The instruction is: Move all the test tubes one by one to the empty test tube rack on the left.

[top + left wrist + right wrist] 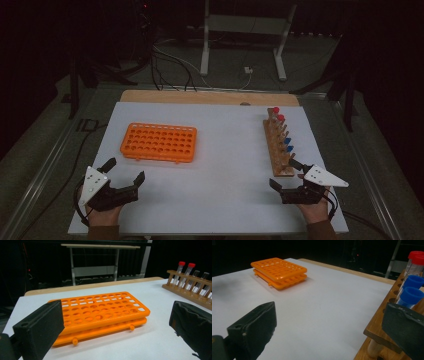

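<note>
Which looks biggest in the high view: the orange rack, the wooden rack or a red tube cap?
1. orange rack
2. wooden rack, narrower, though similar in length
3. red tube cap, by far the smallest

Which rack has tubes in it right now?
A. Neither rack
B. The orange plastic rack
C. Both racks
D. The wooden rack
D: the wooden rack at the right of the table carries the red- and blue-capped tubes, while every hole of the orange rack is empty.
</note>
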